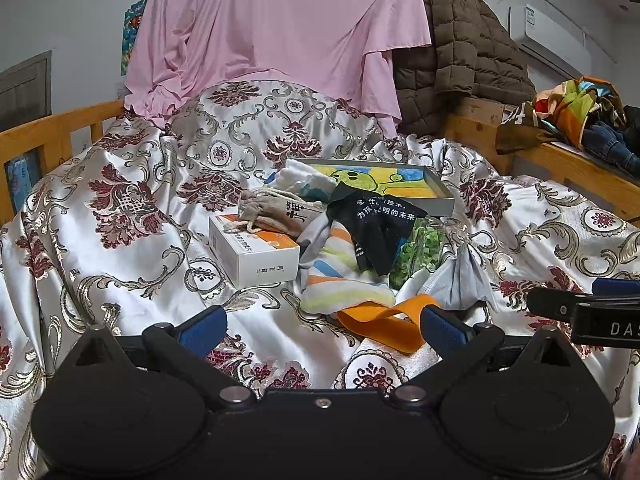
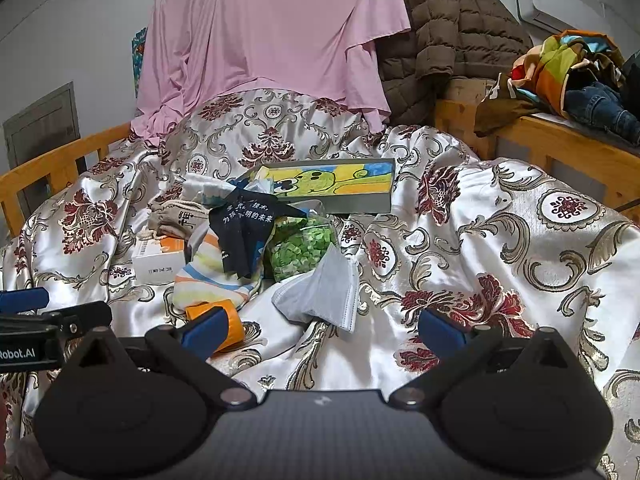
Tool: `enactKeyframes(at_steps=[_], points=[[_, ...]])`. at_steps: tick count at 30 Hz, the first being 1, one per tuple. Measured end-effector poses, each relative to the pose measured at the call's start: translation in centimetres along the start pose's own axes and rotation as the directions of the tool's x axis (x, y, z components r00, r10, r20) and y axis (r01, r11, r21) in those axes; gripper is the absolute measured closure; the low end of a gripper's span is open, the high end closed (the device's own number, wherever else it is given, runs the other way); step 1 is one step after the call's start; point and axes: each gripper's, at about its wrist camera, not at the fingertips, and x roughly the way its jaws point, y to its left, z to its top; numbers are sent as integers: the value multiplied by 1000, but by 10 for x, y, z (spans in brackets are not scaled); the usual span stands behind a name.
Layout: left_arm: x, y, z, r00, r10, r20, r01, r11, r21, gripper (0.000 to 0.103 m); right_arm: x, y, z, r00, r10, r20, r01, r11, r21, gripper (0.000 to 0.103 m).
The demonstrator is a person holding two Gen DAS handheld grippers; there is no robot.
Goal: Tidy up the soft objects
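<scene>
A pile of soft things lies on the floral satin bedspread: a striped sock, a black cloth with white lettering, a beige drawstring pouch, a grey face mask, an orange band and a bag of green pieces. My left gripper is open and empty just short of the orange band. My right gripper is open and empty just short of the mask.
A white and orange box lies left of the pile. A flat box with a green cartoon picture lies behind it. A pink sheet, a brown jacket and wooden bed rails surround the bed.
</scene>
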Motion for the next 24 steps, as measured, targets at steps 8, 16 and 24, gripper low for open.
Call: enactKeyframes(at_steps=[8,16,24], points=[[0,-1,-1,1000,0,-1,0,1000,1,1,0,0,0,1000,0,-1,0,1000,0,0],[0,-1,-1,1000,0,-1,0,1000,0,1,-1,0,1,1000,0,-2,0,1000,0,0],[0,-1,0,1000,1,-1,-1,1000,1,1,-1,-2,2,1000,-2,-6,2,1000,0,0]])
